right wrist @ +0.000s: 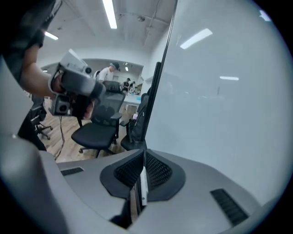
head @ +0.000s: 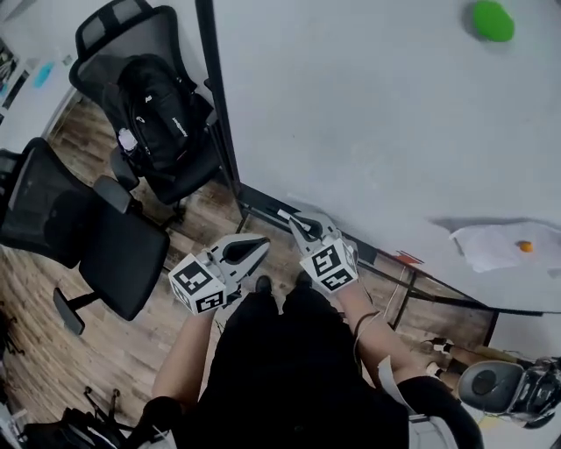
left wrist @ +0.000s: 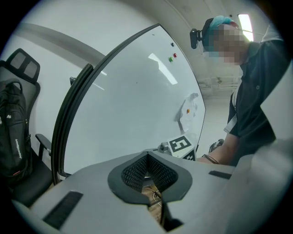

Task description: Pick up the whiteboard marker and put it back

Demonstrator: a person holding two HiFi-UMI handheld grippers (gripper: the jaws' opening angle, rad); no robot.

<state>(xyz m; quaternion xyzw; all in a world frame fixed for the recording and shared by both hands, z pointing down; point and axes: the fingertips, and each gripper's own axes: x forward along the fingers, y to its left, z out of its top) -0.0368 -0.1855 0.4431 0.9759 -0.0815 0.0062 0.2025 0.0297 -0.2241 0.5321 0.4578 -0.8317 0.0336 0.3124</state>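
No whiteboard marker shows in any view. The whiteboard (head: 368,114) stands to my right, also filling the left gripper view (left wrist: 137,96) and the right gripper view (right wrist: 219,91). My left gripper (head: 260,243) is held low in front of the person's body, its jaws together with nothing between them (left wrist: 147,156). My right gripper (head: 291,221) is beside it, close to the board's lower frame, jaws together (right wrist: 144,154). A thin white strip shows in the seam between its pads; I cannot tell what it is.
A black office chair (head: 131,53) with a black backpack (head: 158,110) stands left of the board, and a second chair (head: 96,237) is nearer. A sheet of paper (head: 500,245) under an orange magnet and a green magnet (head: 491,19) are on the board. The floor is wood.
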